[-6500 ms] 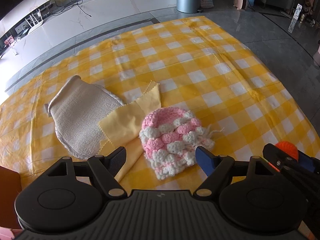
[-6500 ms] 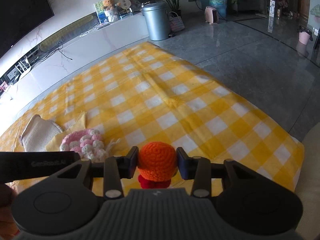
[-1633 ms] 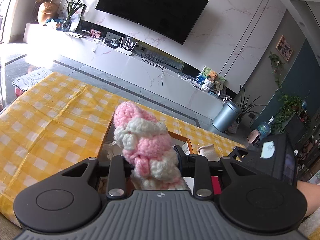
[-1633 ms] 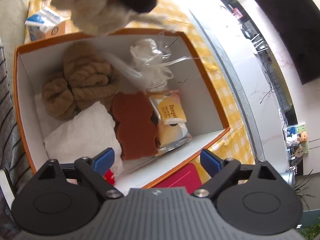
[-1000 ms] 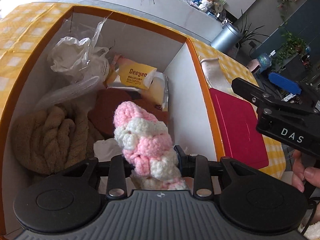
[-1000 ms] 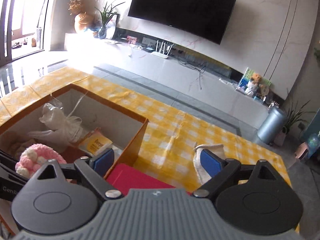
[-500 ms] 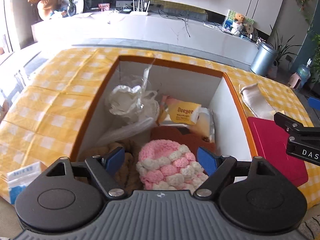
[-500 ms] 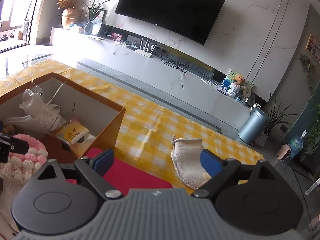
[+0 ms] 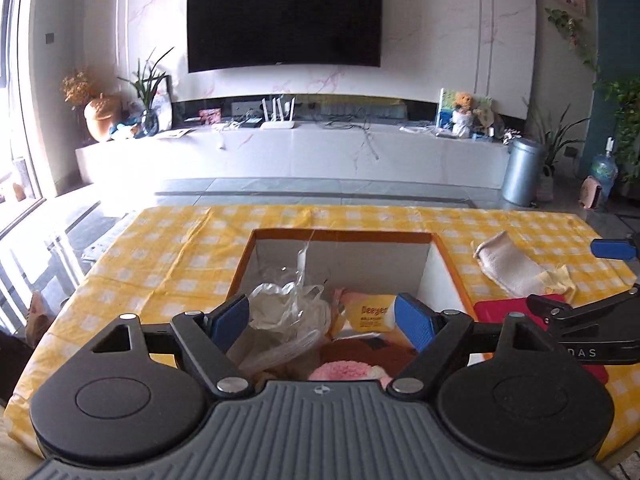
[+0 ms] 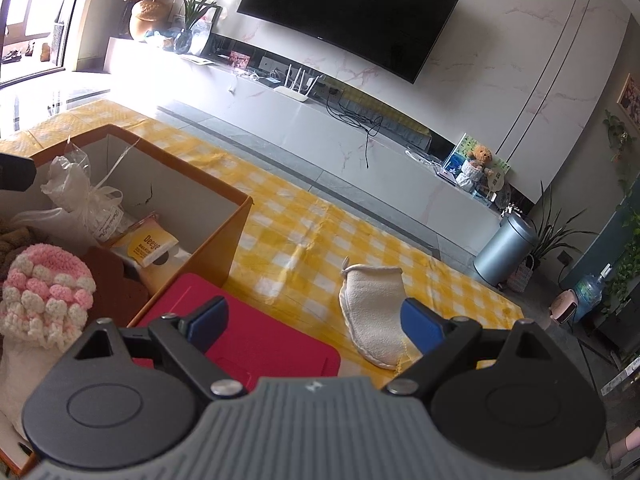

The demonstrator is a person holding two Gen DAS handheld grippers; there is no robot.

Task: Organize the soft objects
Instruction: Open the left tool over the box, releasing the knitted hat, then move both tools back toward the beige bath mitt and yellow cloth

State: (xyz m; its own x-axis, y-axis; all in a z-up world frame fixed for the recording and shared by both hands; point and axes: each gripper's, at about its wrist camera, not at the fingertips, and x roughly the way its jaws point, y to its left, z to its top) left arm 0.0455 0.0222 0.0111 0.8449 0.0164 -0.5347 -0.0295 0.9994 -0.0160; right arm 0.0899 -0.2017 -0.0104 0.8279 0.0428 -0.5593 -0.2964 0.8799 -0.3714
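Lying in the box (image 10: 224, 248), knit hat (image 10: 44, 292) sits below spread left fingers (image 9: 230, 318).

light: bright daylight from the window (image 10: 36, 20) at left
glare: blown-out floor (image 10: 48, 92)
edges: fisheye-bent, dark corners

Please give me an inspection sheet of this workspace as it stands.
Surface: yellow checked cloth, wrinkled.
Job's things: pink-and-white crochet hat in the orange box; beige mitt and yellow cloth outside on the checked cloth.
Clutter: red lid beside the box; plastic bag and snack packet inside.
Grippers: left gripper and right gripper, jaws open, empty.
Cables: on the TV bench.
Surroundings: television, metal bin.
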